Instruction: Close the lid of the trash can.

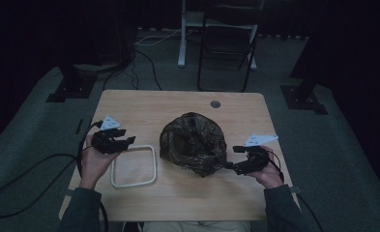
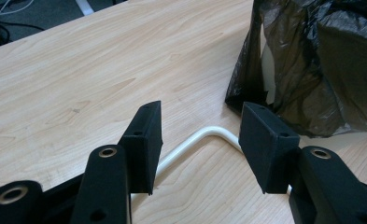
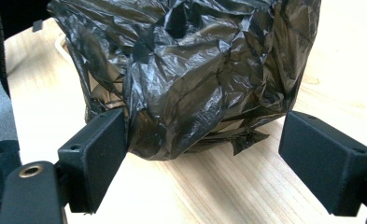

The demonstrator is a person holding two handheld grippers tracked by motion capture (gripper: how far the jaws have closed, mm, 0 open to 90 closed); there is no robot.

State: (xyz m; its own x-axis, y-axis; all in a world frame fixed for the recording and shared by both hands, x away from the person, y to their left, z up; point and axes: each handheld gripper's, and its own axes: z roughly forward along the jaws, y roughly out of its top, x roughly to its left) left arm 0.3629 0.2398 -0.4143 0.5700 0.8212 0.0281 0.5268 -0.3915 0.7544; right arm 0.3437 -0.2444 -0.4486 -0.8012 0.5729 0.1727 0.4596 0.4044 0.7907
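One black plastic bag (image 1: 193,143) sits at the middle of the wooden table (image 1: 187,200), crumpled into a rounded mound over something pale that peeks out at its base in the left gripper view. Its mouth faces up and a little toward the far edge, a dark hollow showing at the top in the high view. The mound has no clear long axis; it is about as wide as it is deep.

One white wire frame (image 1: 134,166), a rounded rectangle, lies flat just to the left of the bag, its long sides running roughly from the near edge toward the far edge. In the left gripper view a rounded corner of that frame (image 2: 204,135) curves between the jaws, close by the bag's (image 2: 321,65) lower edge.

Two grippers, one in each hand. The left gripper (image 1: 114,140) hangs over the far left corner of the frame, jaws spread apart with nothing between them but table and that corner of white wire below. The right gripper (image 1: 233,158) is at the bag's right side, jaws wide apart; in its own view the bag (image 3: 190,79) bulges between them, the left jaw right against the plastic, the right jaw well clear of it.

One round grommet hole (image 1: 215,104) marks the table's far edge.
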